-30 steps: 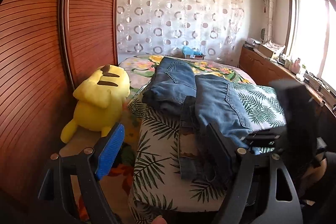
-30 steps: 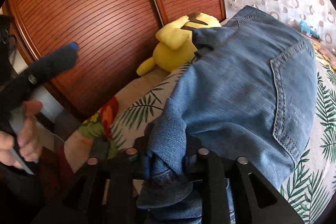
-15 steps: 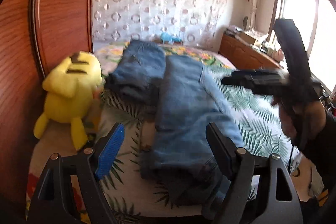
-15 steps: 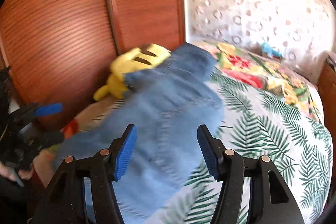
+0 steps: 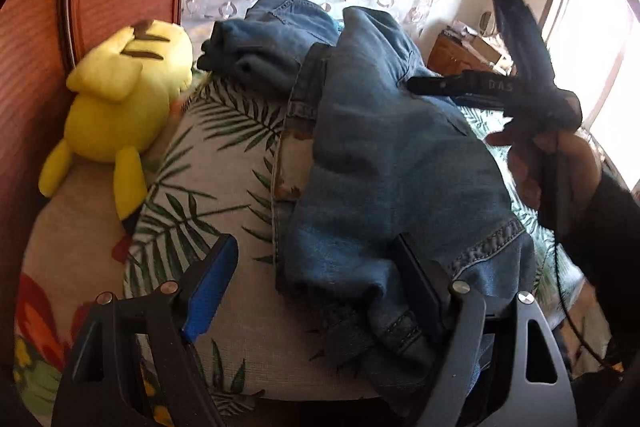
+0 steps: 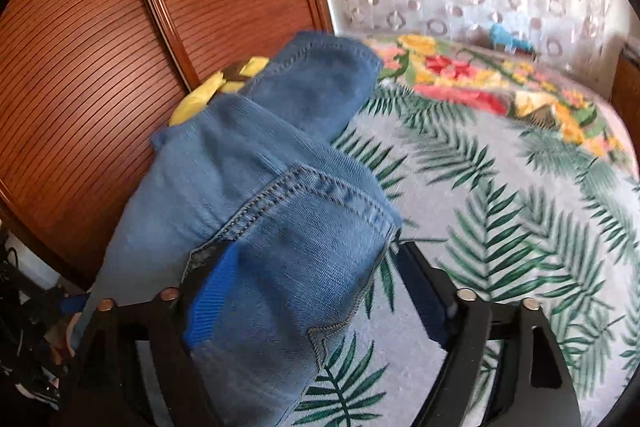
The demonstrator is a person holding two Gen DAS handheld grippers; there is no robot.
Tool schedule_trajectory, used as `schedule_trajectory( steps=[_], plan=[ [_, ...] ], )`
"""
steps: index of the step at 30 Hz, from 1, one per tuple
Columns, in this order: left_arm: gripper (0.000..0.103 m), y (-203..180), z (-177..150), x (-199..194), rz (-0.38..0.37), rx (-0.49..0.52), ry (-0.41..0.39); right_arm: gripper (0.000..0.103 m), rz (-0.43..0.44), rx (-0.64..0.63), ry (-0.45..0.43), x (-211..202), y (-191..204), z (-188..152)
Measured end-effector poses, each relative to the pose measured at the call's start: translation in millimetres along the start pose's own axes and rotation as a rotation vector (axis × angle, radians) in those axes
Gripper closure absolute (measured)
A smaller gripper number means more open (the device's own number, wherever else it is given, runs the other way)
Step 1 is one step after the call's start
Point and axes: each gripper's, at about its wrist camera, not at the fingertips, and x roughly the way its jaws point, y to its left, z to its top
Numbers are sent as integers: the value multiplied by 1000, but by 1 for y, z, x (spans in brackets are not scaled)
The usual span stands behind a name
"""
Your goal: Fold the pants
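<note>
Left cam: left gripper [image 5: 316, 287] wide open, holding nothing. Jeans [image 5: 392, 155] now lie doubled on bed [image 5: 208, 155], near second denim pile [image 5: 272, 43] and yellow plush [image 5: 120, 99].

Right cam: right gripper [image 6: 316, 291] was pinching denim a second ago; now fingers apart, jeans [image 6: 256, 227] just draped over left finger. Guessing fold is down, smoothing next.
</note>
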Motion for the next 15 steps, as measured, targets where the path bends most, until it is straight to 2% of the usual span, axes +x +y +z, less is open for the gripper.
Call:
schedule_trajectory(
  steps=[4,5,7,10,13,15],
  plan=[
    [24,1,-6,0,-34,-16,-22,13,40,41,23,15,-8,6],
    [27,1,-7,0,-39,-14,-29,13,53,53,27,16,-11,6],
    [42,2,-7,0,-106,-40,-31,13,87,77,47,23,-16,7],
    [46,0,-8,0,-112,-48,-40,13,113,76,50,31,-20,10],
    [61,-2,-8,-3,-130,-41,-45,40,200,107,67,40,-27,14],
    [75,-4,-7,-7,-119,-23,-56,53,184,72,65,40,-23,16]
  ],
)
